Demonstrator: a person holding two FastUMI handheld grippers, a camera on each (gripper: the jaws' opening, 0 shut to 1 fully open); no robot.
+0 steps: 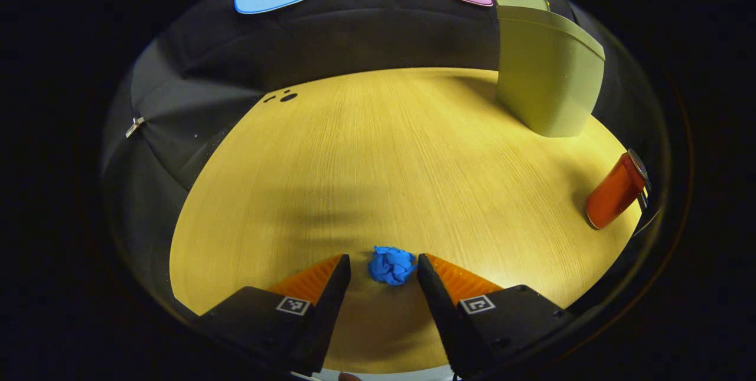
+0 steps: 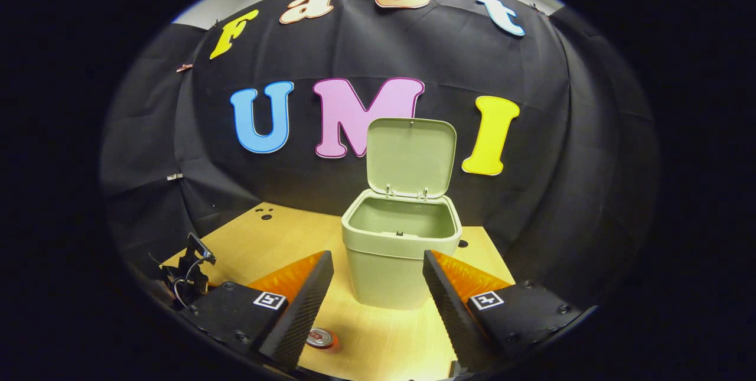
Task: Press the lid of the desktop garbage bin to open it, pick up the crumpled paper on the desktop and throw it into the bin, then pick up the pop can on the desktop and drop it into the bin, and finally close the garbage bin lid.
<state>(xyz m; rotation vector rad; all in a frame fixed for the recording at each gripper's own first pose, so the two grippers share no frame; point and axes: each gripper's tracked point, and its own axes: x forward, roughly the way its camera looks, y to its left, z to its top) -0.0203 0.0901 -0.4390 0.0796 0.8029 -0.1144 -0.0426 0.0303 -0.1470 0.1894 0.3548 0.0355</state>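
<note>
In my left gripper view, going from the left, the wooden table (image 1: 366, 156) is bare up to a few small dark holes (image 1: 283, 97) near its far edge, by the black cloth wall (image 1: 195, 97). Low in the middle the blue crumpled paper (image 1: 391, 265) lies on the table, right between the tips of my left gripper (image 1: 384, 269). Its fingers stand wide apart, one on each side of the paper; I cannot tell whether either tip touches it, and they do not clamp it. Farther right, at the back, the green bin (image 1: 546, 74) stands on the table, and nearer the right edge the orange pop can (image 1: 615, 191) stands well apart from the paper, with nothing between them.

In my right gripper view, at the far left edge of the table, I see a dark device with cables (image 2: 189, 272), partly hidden. The right gripper (image 2: 378, 266) has its fingers spread wide and holds nothing. The can's top (image 2: 322, 338) peeks out low beside the left finger. Straight ahead, framed between the fingers, the bin (image 2: 390, 274) stands with its lid (image 2: 411, 156) upright and its mouth open; the inside looks empty as far as I can see.
</note>
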